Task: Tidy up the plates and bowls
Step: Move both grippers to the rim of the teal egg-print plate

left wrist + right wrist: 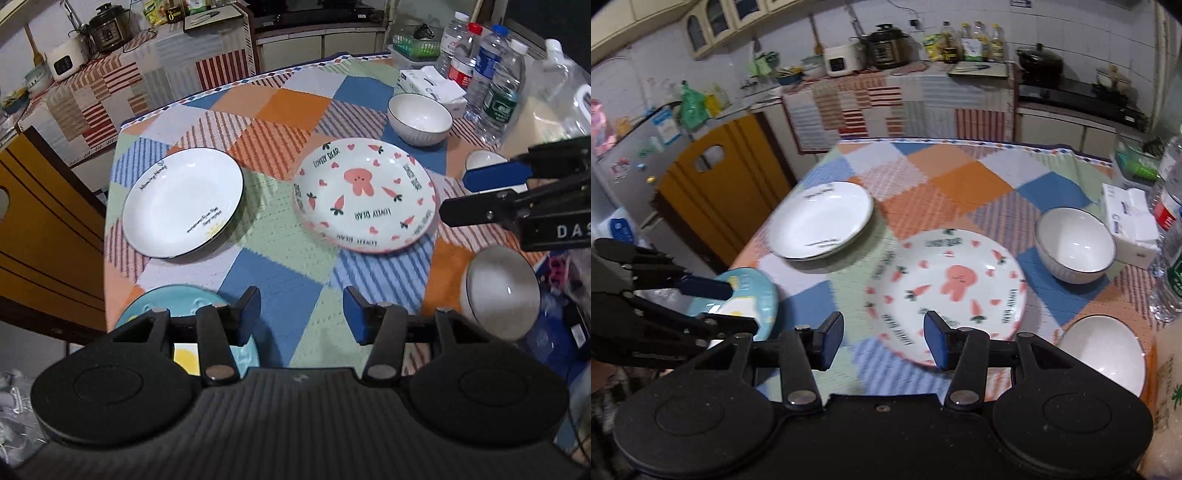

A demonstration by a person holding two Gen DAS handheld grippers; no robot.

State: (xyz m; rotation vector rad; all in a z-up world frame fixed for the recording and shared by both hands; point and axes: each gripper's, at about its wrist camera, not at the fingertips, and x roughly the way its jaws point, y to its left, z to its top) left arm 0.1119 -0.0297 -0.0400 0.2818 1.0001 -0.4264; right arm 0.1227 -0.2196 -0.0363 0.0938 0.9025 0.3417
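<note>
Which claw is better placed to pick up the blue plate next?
Probably the left claw: it is open, and the blue plate lies just beneath its left finger. The right claw, also open, hovers nearer the rabbit plate.

The left gripper (301,314) hides half the light-blue ceramic plate (177,299), and motion blurs the near white bowl (500,291).

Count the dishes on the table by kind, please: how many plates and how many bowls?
Plates: 3 (white plate, rabbit plate, blue plate)
Bowls: 3 (far bowl, near bowl, a third bowl partly hidden behind the right gripper)
Total: 6
</note>
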